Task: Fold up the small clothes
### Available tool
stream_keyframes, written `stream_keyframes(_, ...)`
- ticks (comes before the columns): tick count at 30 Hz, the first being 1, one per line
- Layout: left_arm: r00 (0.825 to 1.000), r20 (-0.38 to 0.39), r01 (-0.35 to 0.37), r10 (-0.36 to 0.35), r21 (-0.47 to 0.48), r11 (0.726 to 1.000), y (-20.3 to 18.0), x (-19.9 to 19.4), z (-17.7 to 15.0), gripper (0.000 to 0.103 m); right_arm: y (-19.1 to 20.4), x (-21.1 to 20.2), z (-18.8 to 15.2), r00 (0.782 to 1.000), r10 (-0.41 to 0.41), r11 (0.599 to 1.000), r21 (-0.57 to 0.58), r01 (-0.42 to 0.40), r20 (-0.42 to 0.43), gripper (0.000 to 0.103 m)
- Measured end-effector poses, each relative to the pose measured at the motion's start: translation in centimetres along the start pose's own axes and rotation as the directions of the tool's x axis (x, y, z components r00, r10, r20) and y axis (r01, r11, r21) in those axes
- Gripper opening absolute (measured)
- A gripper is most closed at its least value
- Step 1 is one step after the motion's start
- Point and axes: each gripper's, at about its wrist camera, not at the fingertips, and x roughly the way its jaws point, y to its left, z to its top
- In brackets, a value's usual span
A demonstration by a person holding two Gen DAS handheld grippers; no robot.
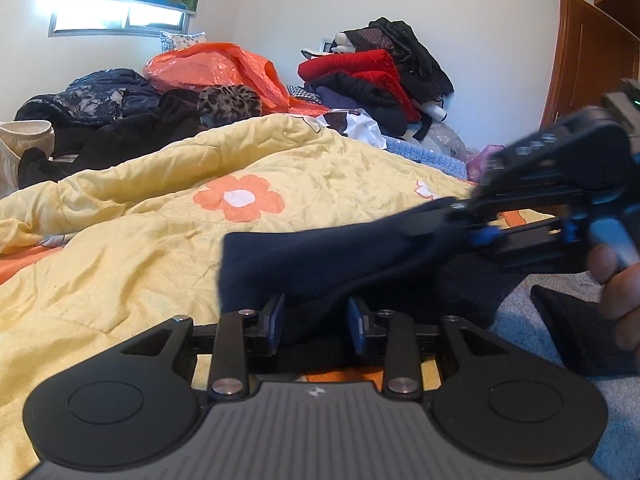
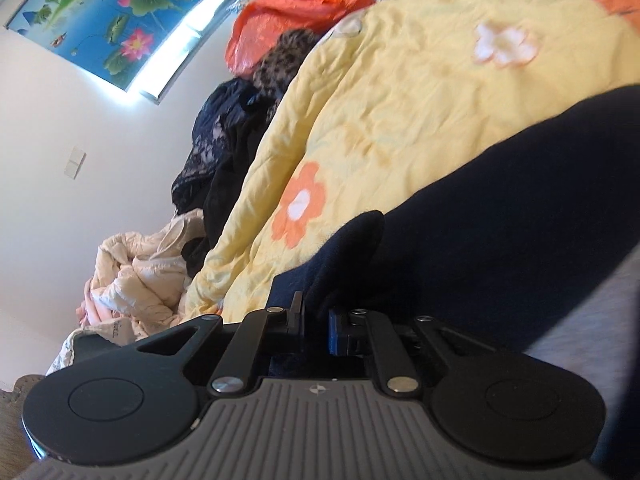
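Note:
A small dark navy garment (image 1: 320, 260) lies on a yellow flowered quilt (image 1: 160, 220). My left gripper (image 1: 316, 320) sits at its near edge; the cloth passes between the blue pads, but a gap shows between the jaws. My right gripper (image 1: 460, 208) comes in from the right in the left wrist view and holds the garment's far corner, lifting it. In the right wrist view the right gripper (image 2: 316, 328) is shut on a fold of the navy garment (image 2: 480, 200), tilted sideways over the quilt (image 2: 400, 100).
Piles of clothes sit at the back: red and black ones (image 1: 372, 76), an orange plastic bag (image 1: 216, 68), dark jackets (image 1: 100, 120). A grey surface (image 1: 520, 312) lies at the right with another dark cloth (image 1: 572, 328). A wooden door (image 1: 588, 60) stands at the far right.

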Motion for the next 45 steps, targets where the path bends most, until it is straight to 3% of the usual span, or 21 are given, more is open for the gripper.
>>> stream_keyframes(3,1.0,-0.001,-0.007,0.007,-0.003,1.0,0.0,0.0,0.0,0.038,-2.0,-3.4,0.7,0.999,-0.013,1.0,0.011,0.013,0.036,0.019)
stream_keyframes(5,1.0,0.001,-0.012,0.012,0.001,1.0,0.0,0.0,0.0,0.05,-3.3,-5.5,1.0,0.998,-0.039,0.999,0.015,0.038,0.054,0.019)
stream_keyframes(7,1.0,-0.001,-0.022,0.022,0.008,1.0,-0.2,0.1,0.0,0.054,-4.7,-7.3,1.1,0.995,-0.068,0.997,0.028,0.066,0.074,0.018)
stream_keyframes(23,0.997,-0.034,-0.066,0.067,0.035,0.997,-0.7,0.7,0.0,0.055,-13.7,-18.9,-0.7,0.964,-0.198,0.975,0.136,0.175,0.18,0.011)
stream_keyframes(28,0.997,-0.03,-0.071,0.072,0.037,0.997,-0.7,0.6,0.0,0.055,-14.3,-19.0,-1.6,0.982,-0.063,0.98,0.196,0.028,0.177,0.027)
stream_keyframes(30,0.997,-0.03,-0.073,0.074,0.037,0.997,-0.6,0.6,0.0,0.055,-13.3,-17.9,-1.6,0.984,-0.039,0.982,0.189,0.006,0.174,0.056)
stream_keyframes(34,0.997,-0.031,-0.073,0.074,0.034,0.997,-0.7,0.6,0.0,0.056,-11.7,-14.3,-1.4,0.992,-0.019,0.983,0.185,-0.004,0.121,0.059)
stream_keyframes(38,0.997,-0.026,-0.067,0.068,0.03,0.997,-0.7,0.6,0.0,0.056,-10.9,-10.6,-1.7,0.997,-0.047,0.982,0.183,0.036,0.058,0.059)
stream_keyframes(40,0.997,-0.026,-0.066,0.066,0.027,0.997,-0.6,0.5,0.0,0.056,-10.5,-9.6,-2.0,0.997,-0.064,0.985,0.166,0.054,0.052,0.058)
stream_keyframes(41,0.998,-0.024,-0.065,0.066,0.027,0.998,-0.6,0.5,0.0,0.056,-10.2,-9.4,-2.0,0.996,-0.068,0.987,0.153,0.059,0.053,0.047)
stream_keyframes(42,0.998,-0.024,-0.064,0.064,0.026,0.998,-0.6,0.5,0.0,0.056,-10.0,-9.2,-1.9,0.996,-0.08,0.987,0.142,0.073,0.045,0.021)
stream_keyframes(45,0.998,-0.022,-0.057,0.057,0.024,0.998,-0.5,0.5,0.0,0.057,-9.4,-9.8,-2.0,0.994,-0.096,0.993,0.074,0.092,0.054,0.017)
